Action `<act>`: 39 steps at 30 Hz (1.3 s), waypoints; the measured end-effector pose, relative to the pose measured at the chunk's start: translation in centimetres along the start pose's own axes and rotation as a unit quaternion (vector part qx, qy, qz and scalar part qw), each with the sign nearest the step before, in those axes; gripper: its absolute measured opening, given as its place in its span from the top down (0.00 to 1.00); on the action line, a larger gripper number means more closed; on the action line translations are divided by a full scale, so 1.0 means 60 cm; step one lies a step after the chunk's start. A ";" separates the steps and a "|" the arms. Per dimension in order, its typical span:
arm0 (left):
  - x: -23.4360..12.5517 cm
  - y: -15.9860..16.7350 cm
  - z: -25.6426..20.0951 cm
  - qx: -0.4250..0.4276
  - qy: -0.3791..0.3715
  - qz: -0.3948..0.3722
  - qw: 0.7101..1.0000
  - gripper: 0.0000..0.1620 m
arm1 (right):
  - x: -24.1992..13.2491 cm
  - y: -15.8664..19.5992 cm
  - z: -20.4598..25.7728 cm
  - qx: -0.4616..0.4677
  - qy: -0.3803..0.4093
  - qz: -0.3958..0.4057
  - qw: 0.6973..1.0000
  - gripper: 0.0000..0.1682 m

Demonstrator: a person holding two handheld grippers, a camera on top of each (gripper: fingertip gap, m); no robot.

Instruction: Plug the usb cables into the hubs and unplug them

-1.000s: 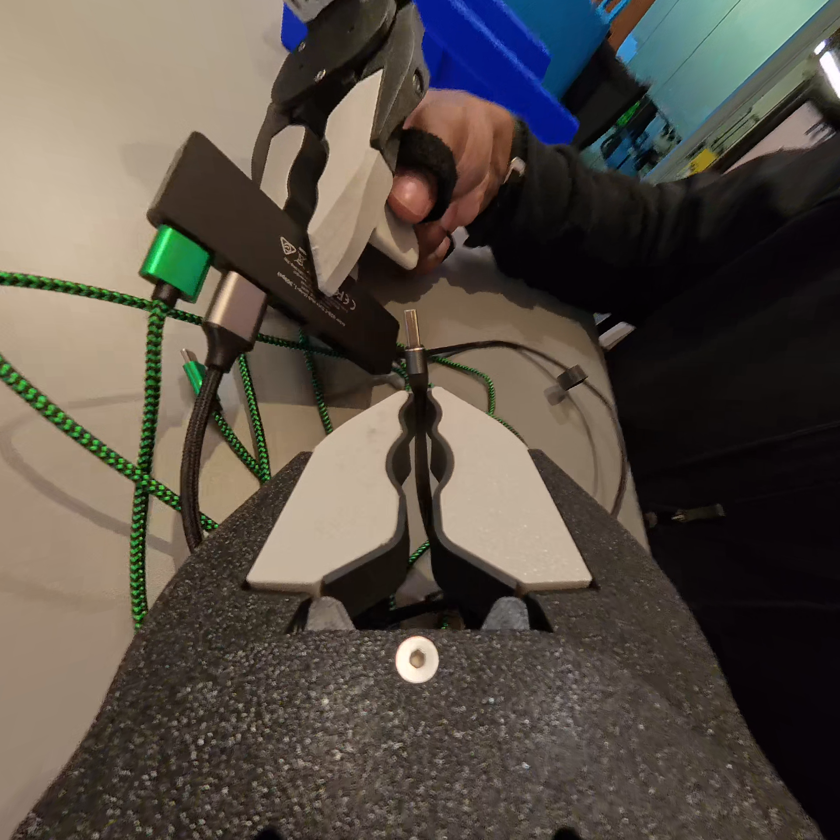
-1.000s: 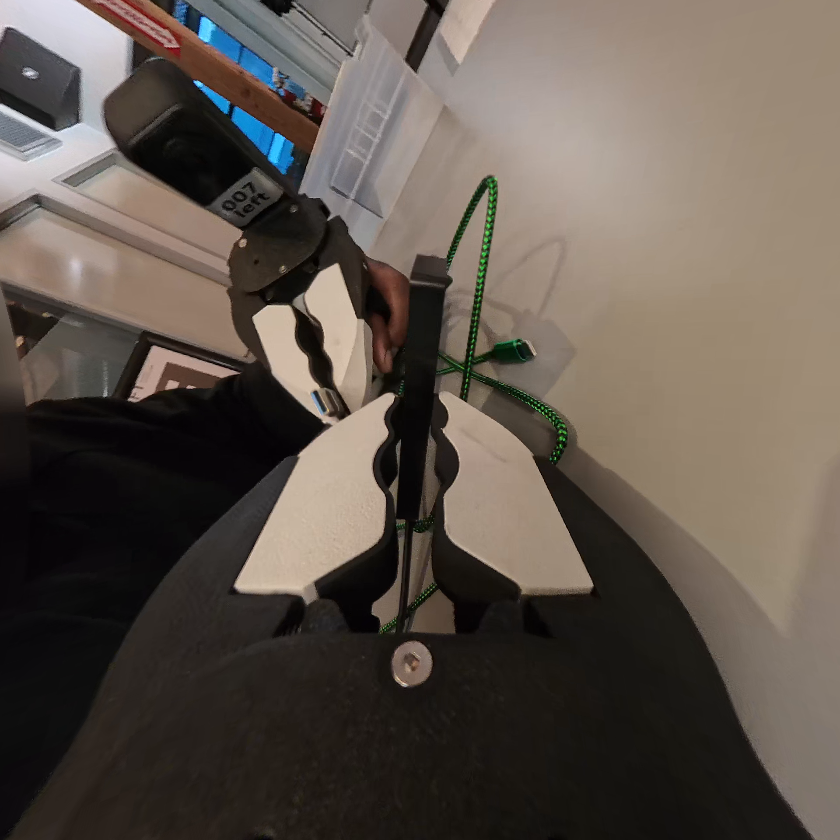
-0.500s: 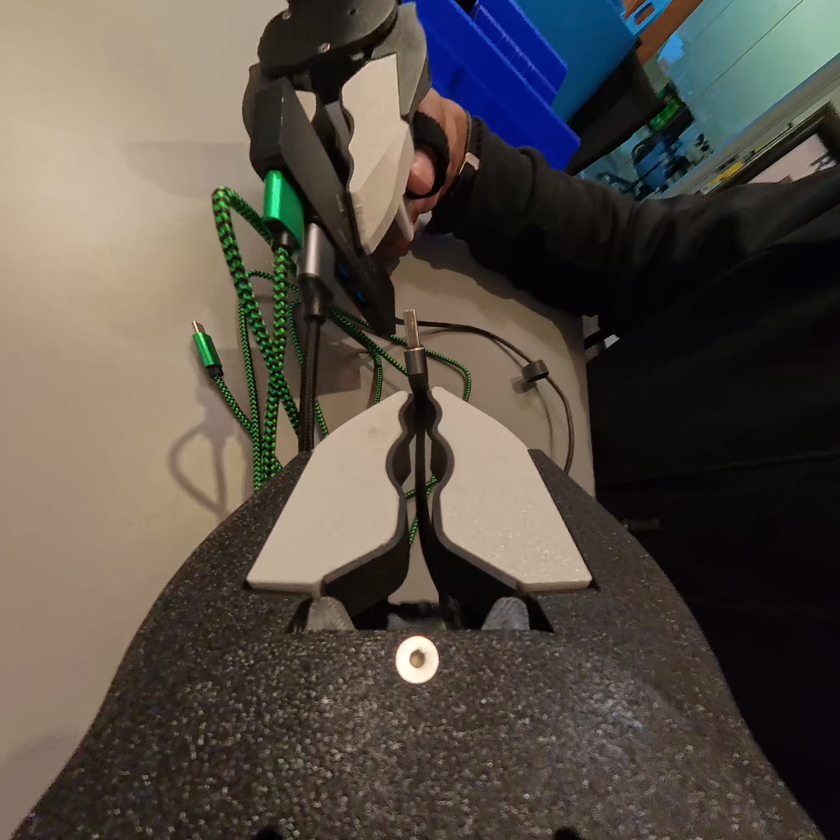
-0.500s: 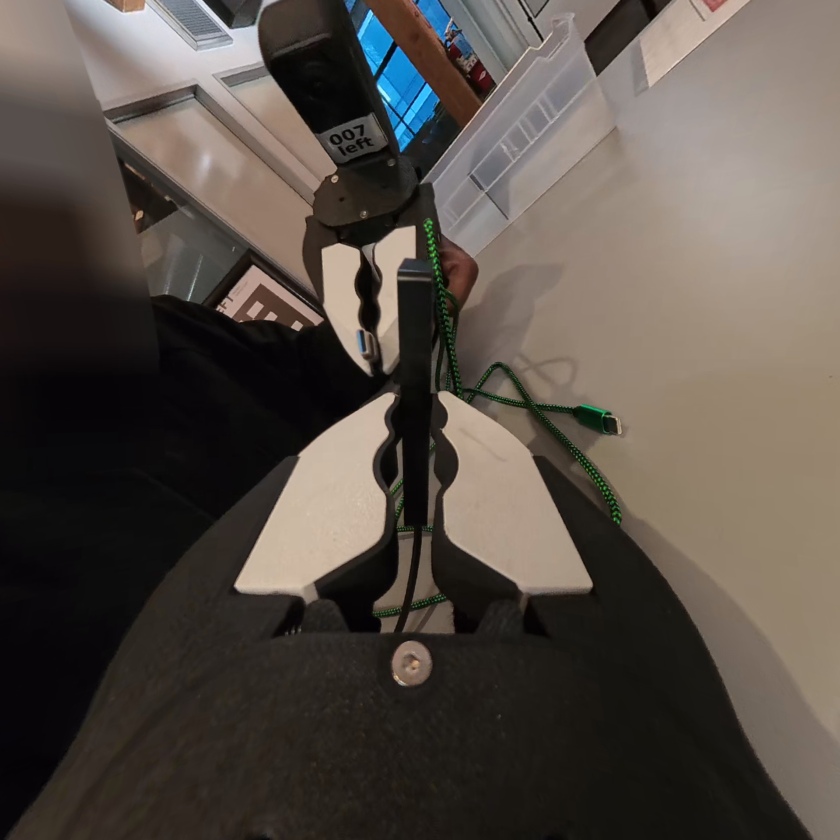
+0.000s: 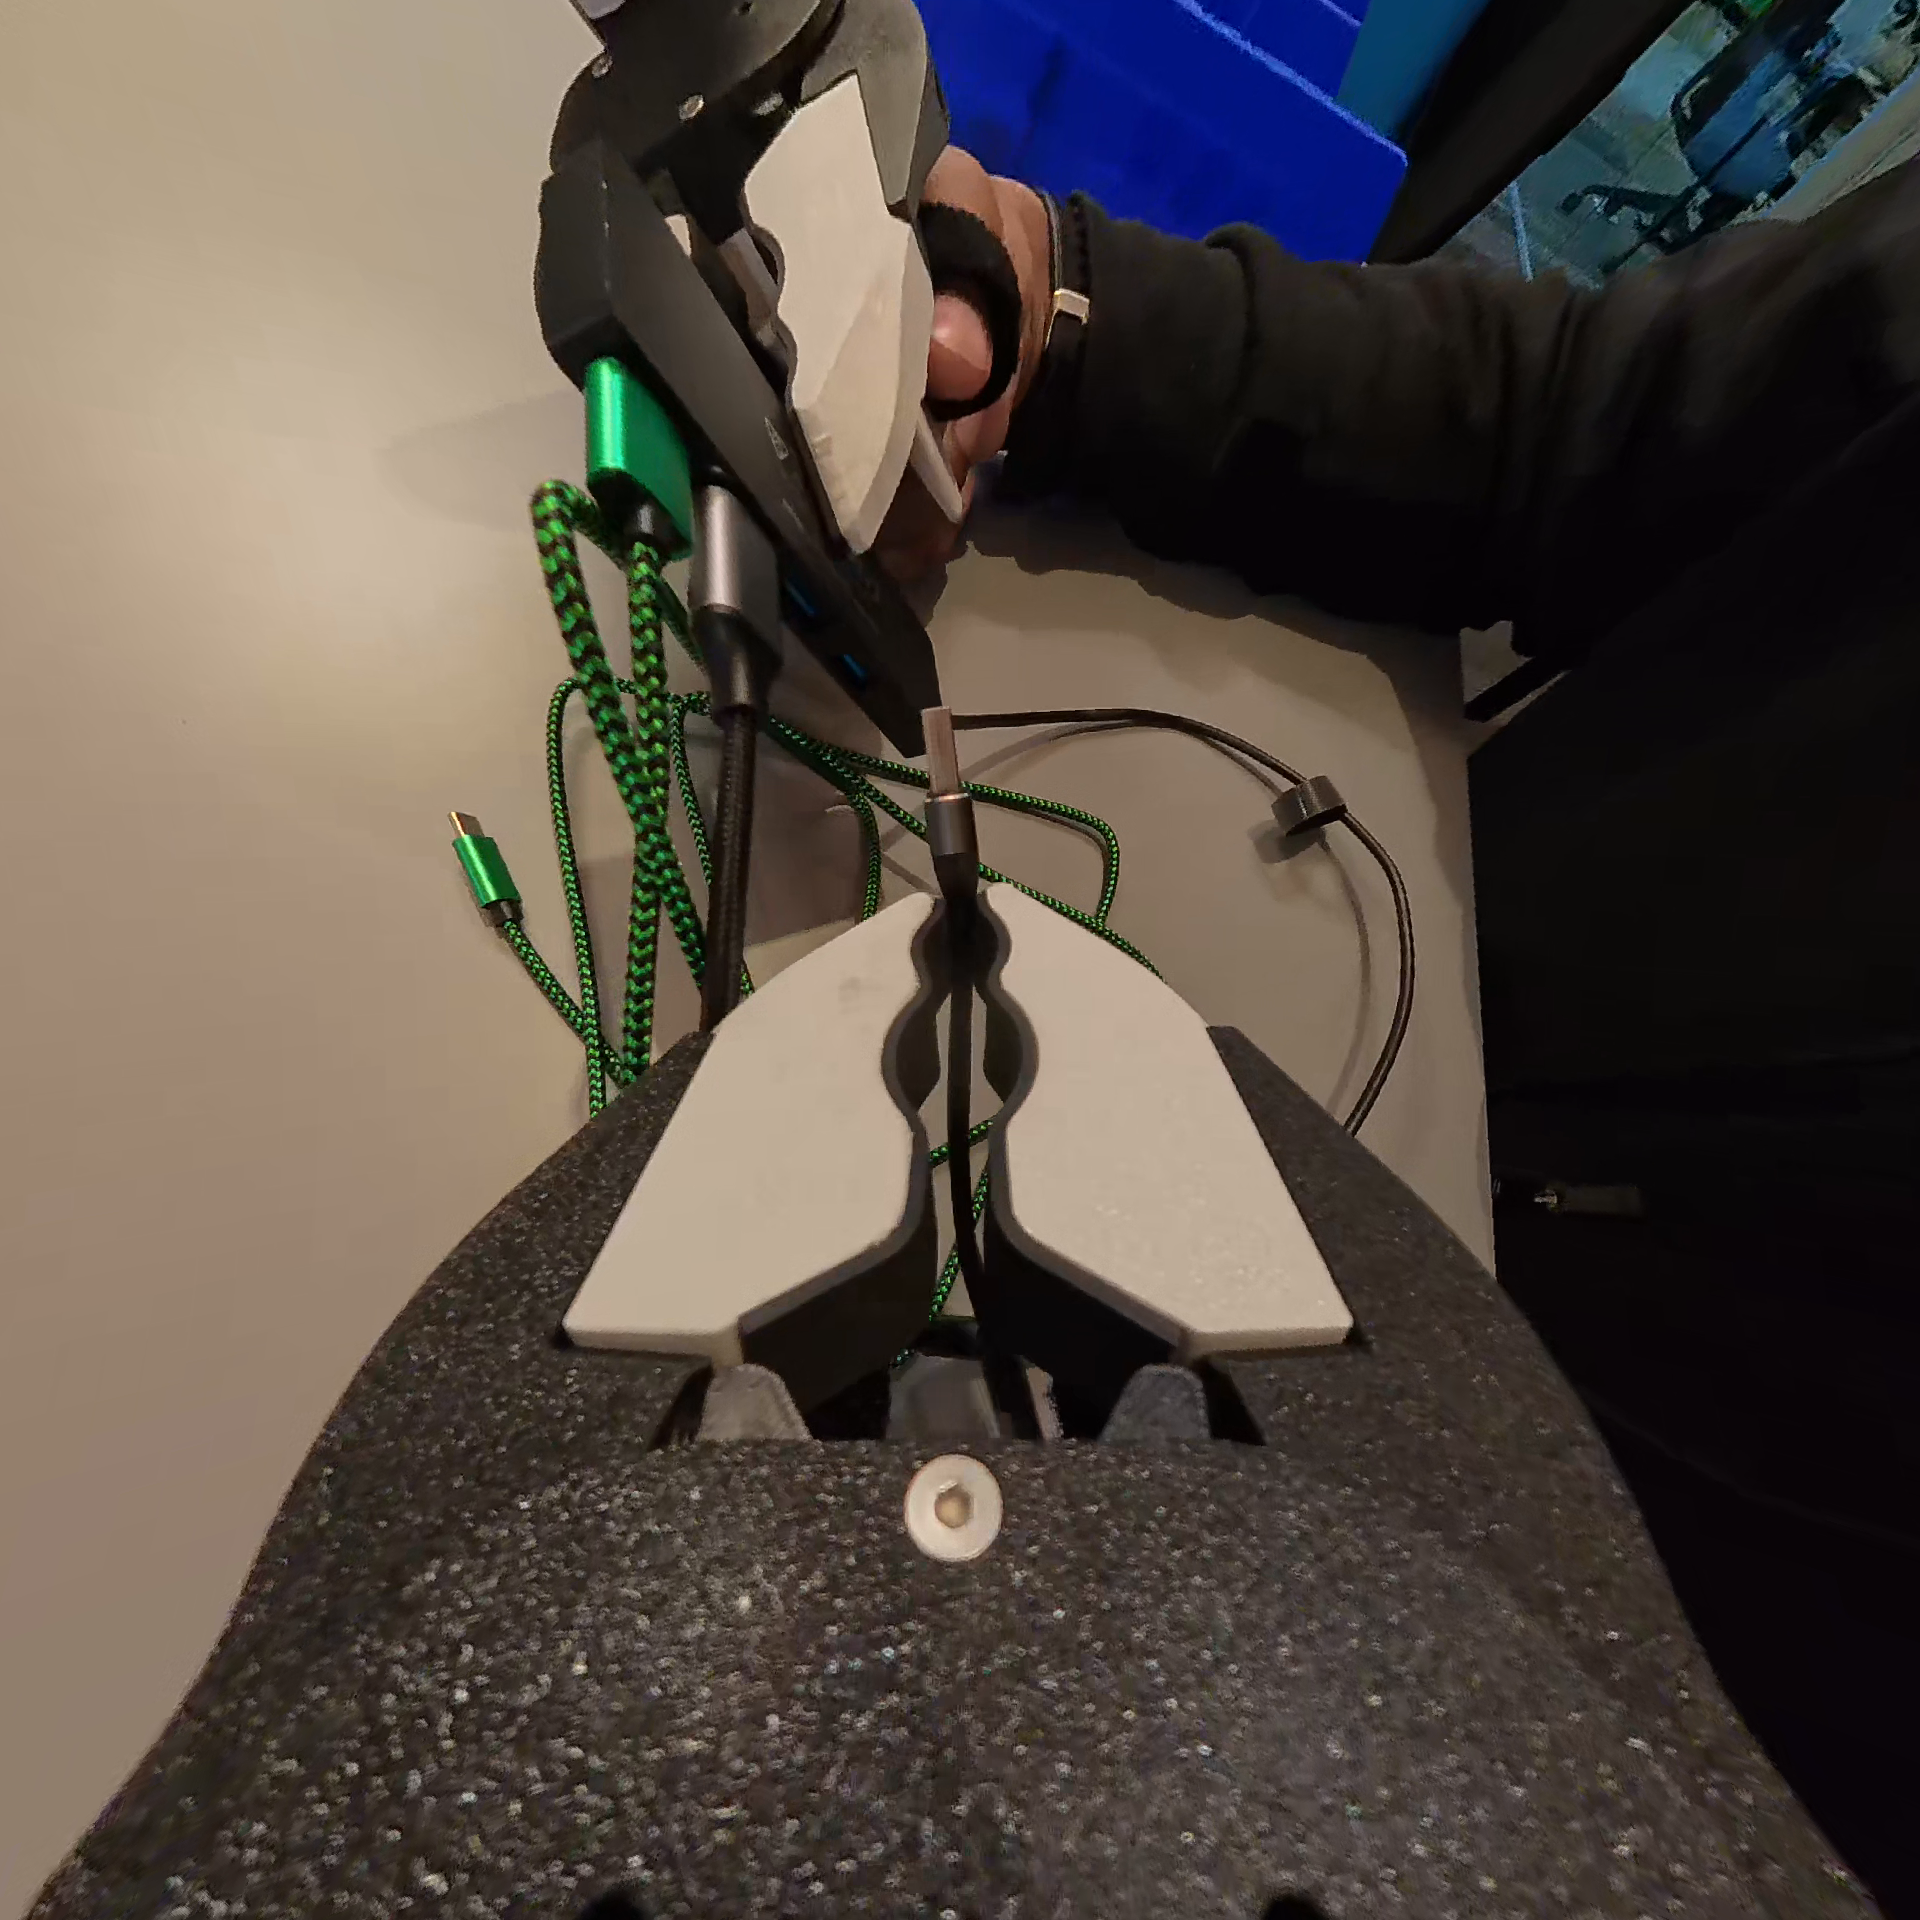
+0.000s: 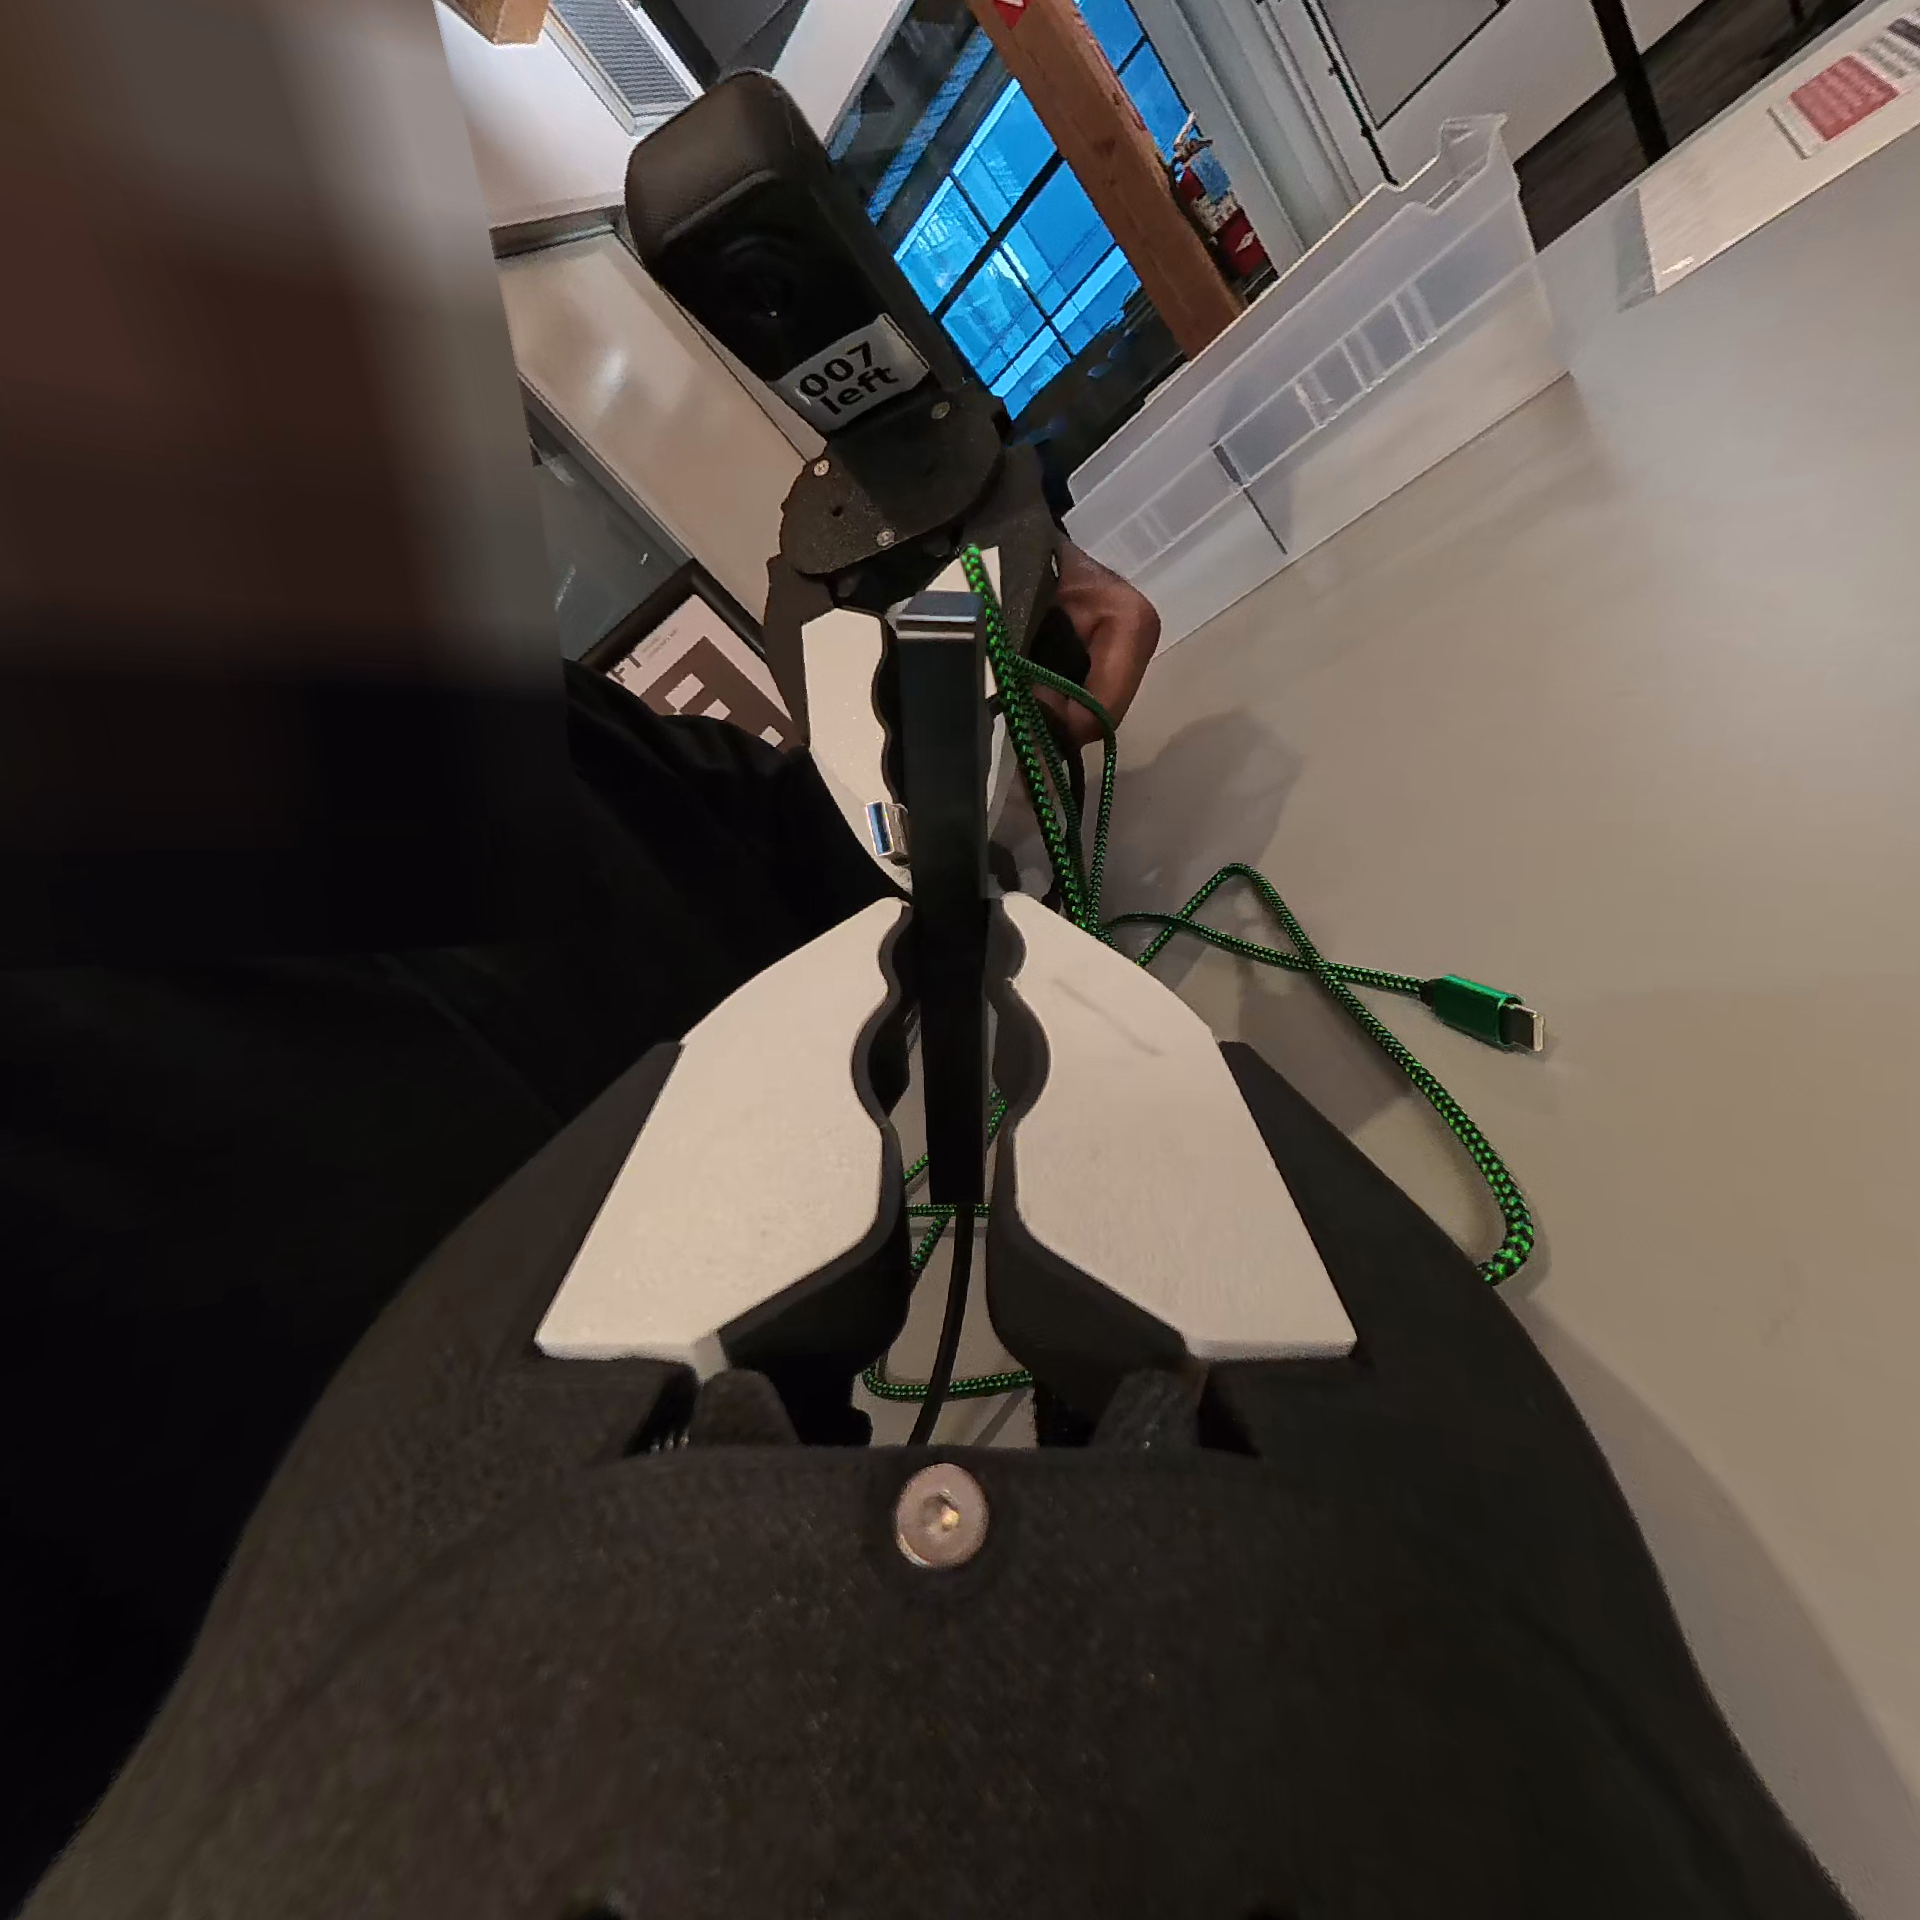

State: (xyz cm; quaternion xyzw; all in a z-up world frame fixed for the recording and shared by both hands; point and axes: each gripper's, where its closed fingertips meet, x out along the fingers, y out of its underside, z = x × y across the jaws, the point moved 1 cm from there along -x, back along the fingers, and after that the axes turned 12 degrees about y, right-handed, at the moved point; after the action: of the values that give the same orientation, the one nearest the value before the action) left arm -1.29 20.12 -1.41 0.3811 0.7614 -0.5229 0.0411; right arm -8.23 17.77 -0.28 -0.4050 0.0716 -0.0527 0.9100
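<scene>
The slim, rigid black plastic hub (image 6: 940, 883) is clamped flat in the right gripper (image 6: 948, 914). The limp black cable's grey metal plug (image 5: 948, 821), pinched behind its collar by the left gripper (image 5: 961, 904), is likely easily deflected.

One black hub (image 5: 717, 416), three cables, two grippers, one clear bin (image 6: 1351, 395), one blue bin (image 5: 1143, 94)

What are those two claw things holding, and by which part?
The left gripper pinches a black cable just behind its plug. The right gripper clamps a black hub across its flat sides.
</scene>
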 end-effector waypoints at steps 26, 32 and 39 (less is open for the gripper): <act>0.003 0.016 0.038 0.050 0.041 -0.027 0.998 0.98 | 0.016 0.014 -0.015 -0.059 0.109 -0.008 0.992 0.93; 0.018 0.030 0.047 -0.045 0.033 0.001 0.998 0.98 | 0.024 0.018 -0.028 -0.030 0.116 0.016 0.993 0.93; 0.018 0.035 0.062 -0.102 -0.005 0.005 0.995 0.99 | 0.034 0.024 -0.029 0.003 0.102 0.039 0.994 0.92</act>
State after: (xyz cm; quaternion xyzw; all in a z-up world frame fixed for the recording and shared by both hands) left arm -2.00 17.96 -5.23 0.3760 0.8085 -0.4445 0.0858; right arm -6.45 17.13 -2.66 -0.3913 0.1797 -0.0587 0.9006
